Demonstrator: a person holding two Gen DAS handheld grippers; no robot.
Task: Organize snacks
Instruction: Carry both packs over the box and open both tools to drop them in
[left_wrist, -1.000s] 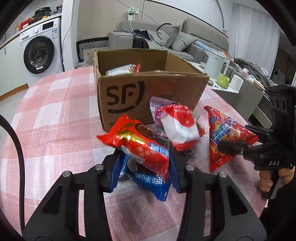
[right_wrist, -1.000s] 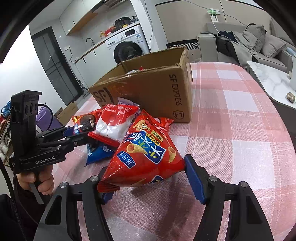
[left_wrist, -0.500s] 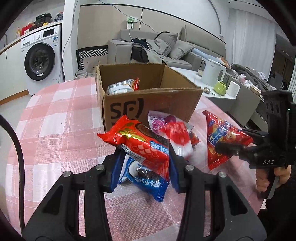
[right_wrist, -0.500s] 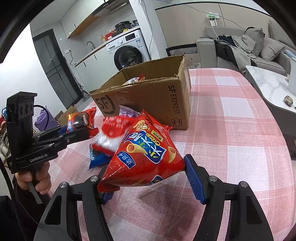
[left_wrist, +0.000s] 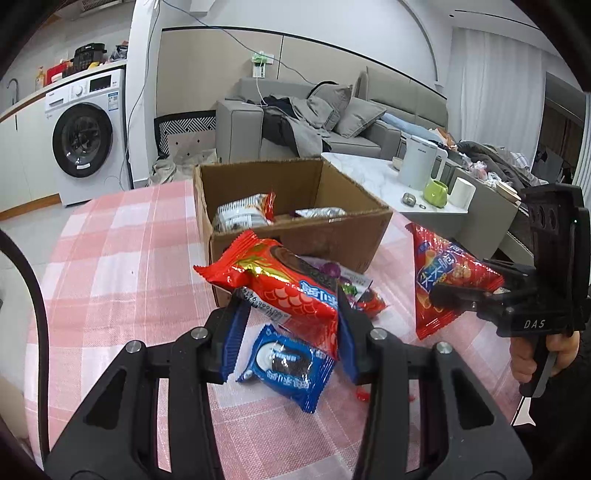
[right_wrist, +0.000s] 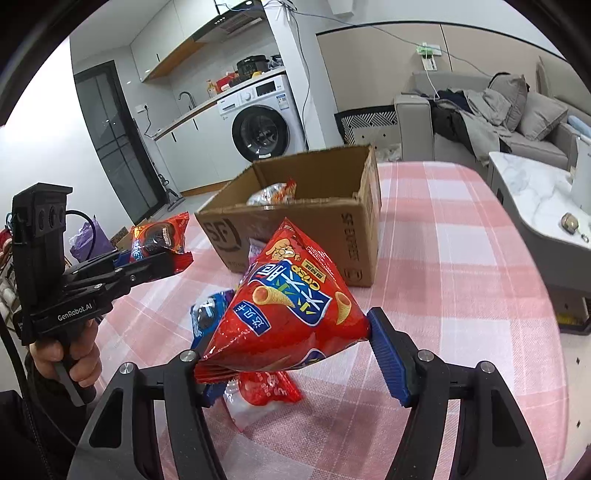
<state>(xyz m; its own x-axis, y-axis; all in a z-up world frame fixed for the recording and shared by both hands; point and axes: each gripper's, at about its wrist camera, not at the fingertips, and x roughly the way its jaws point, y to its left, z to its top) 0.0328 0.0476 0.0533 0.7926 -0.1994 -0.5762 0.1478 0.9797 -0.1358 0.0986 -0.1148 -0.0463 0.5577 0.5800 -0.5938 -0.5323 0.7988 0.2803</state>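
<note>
- The red cookie pack (left_wrist: 284, 286), with gold and blue print and a dark round biscuit pictured on it, hangs tilted above the bench, its near end pinched between blue pads.
- The red cone-snack bag (right_wrist: 291, 306), puffy and pyramid-shaped with a blue label, is lifted off the bench, gripped at its wide lower end, tip pointing toward the box.
- The blue sandwich-cookie packet (left_wrist: 286, 363) lies flat on the pink checked bench, just beneath the red cookie pack.
- A red-and-clear packet (right_wrist: 264, 391) lies on the bench under the cone-snack bag.
- The open cardboard box (left_wrist: 351, 236) stands upright on the bench, with a silver-and-red packet (left_wrist: 243, 216) inside.
</note>
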